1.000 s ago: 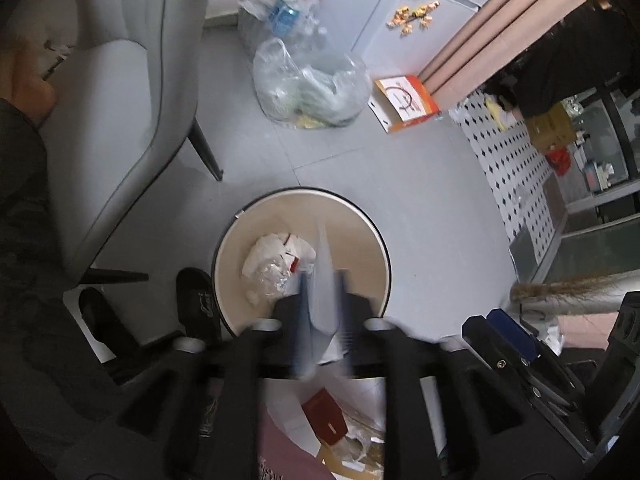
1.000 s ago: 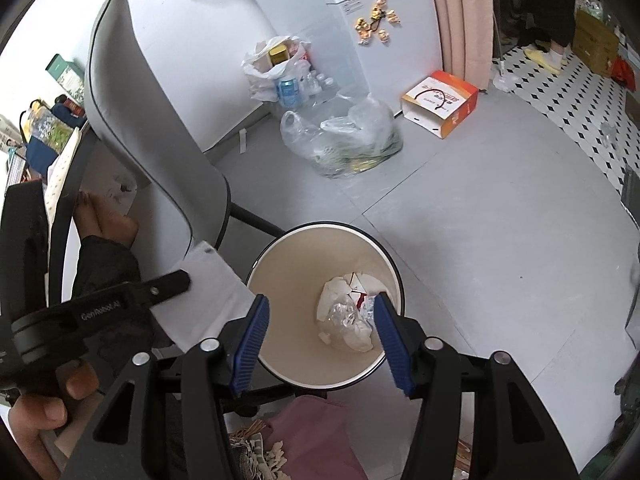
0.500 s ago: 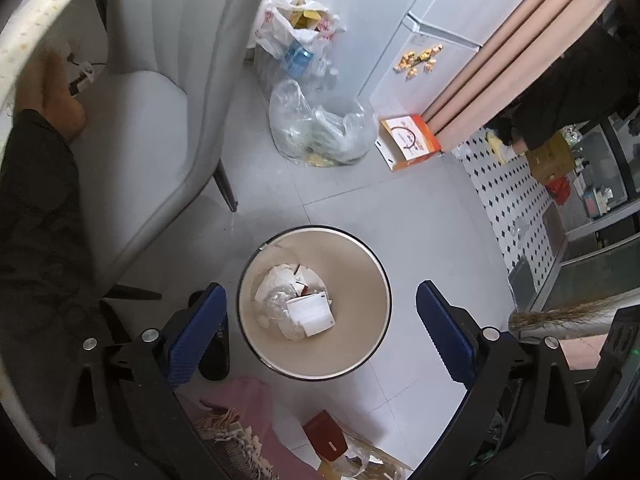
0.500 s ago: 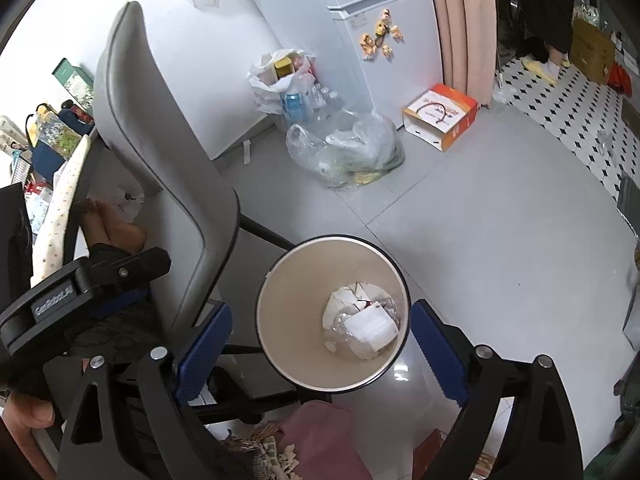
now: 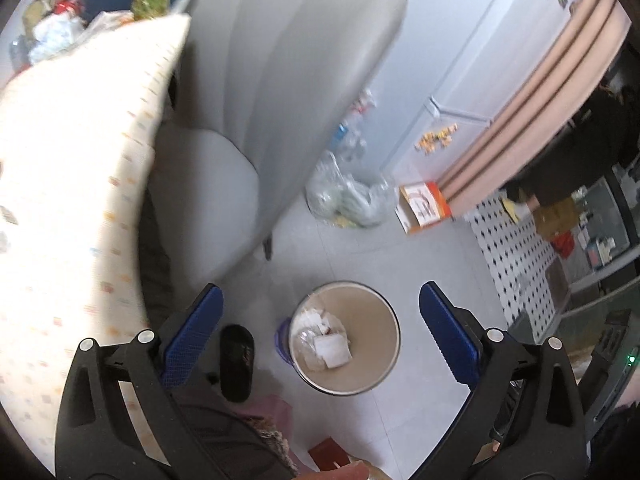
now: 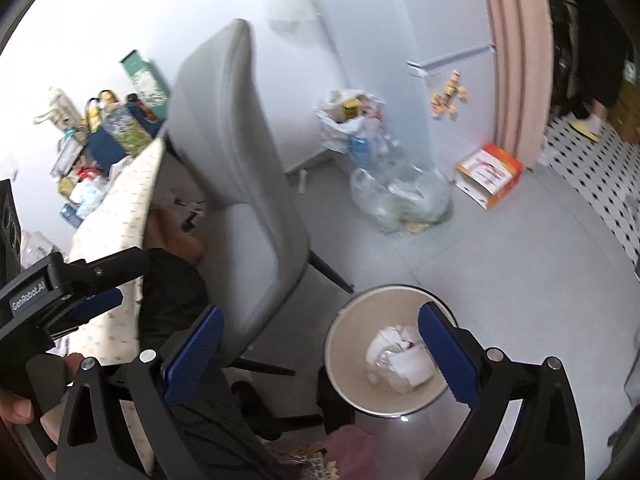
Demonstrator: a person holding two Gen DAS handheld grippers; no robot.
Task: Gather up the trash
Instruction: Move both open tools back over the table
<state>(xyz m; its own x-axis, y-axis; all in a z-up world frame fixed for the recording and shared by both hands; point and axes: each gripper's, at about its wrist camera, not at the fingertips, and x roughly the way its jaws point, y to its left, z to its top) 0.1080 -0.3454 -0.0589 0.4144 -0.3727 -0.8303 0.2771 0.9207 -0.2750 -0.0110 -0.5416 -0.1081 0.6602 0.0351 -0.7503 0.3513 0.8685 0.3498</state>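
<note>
The trash (image 5: pixel 326 342) lay in the bin (image 5: pixel 390 354), crumpled white paper and clear wrap heaped at the bottom, well below and ahead of the left claw (image 5: pixel 320 334). In the right view the same trash (image 6: pixel 400 360) sat in the bin (image 6: pixel 340 356), partly behind one blue pad (image 6: pixel 446 356) of the right claw (image 6: pixel 318 354). Both claws were released, their jaws having just been opening wide, with nothing between the pads. Likely that was the drop done: hands clear above the bin so nothing snagged. Up and left of the claws stood the grey chair (image 6: pixel 240 184), pushed near the table (image 6: pixel 120 216); its cloth edge filled the left view's side. A slipper (image 5: pixel 236 360) lay just beside the bin. Further ahead sat a clear bag (image 6: pixel 404 196) and an orange box (image 6: pixel 488 176), probably more to collect.
</note>
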